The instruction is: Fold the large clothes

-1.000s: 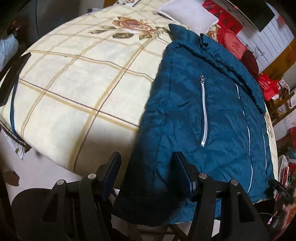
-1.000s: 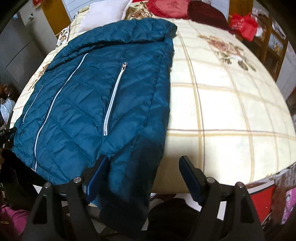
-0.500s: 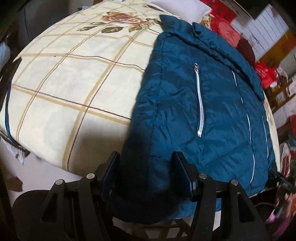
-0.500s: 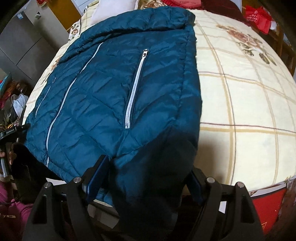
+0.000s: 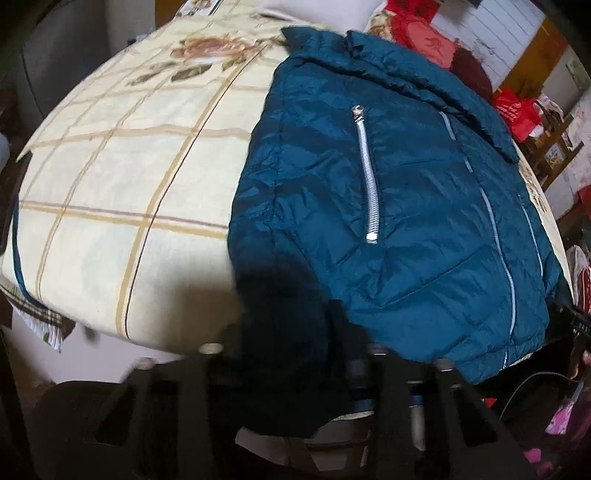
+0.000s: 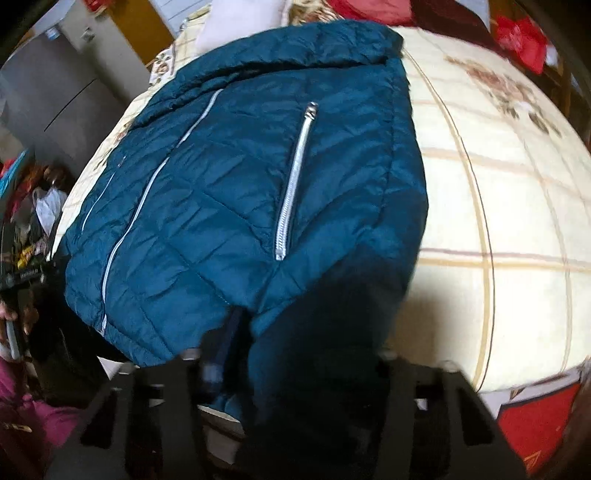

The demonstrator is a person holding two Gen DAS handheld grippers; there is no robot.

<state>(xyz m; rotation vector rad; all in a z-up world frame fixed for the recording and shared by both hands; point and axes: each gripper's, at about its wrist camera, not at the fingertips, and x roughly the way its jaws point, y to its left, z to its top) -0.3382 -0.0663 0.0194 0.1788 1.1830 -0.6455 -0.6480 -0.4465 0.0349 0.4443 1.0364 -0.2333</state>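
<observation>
Both grippers are closing on the near hem of the teal quilted jacket (image 5: 388,206): the left gripper (image 5: 288,362) has dark hem fabric between its jaws, and the right gripper (image 6: 299,354) likewise, though blur hides whether the pads already press. That jacket lies front up on a cream checked bedspread (image 5: 122,177), collar far, hem hanging over the near edge, with 2 silver pocket zips (image 6: 295,184) showing. Bare bedspread stretches on either side; red cushions (image 5: 421,40) and a pale pillow (image 6: 236,26) sit at the far end. For a clean fold, each jaw should likely bite all layers at matching hem corners before lifting.
</observation>
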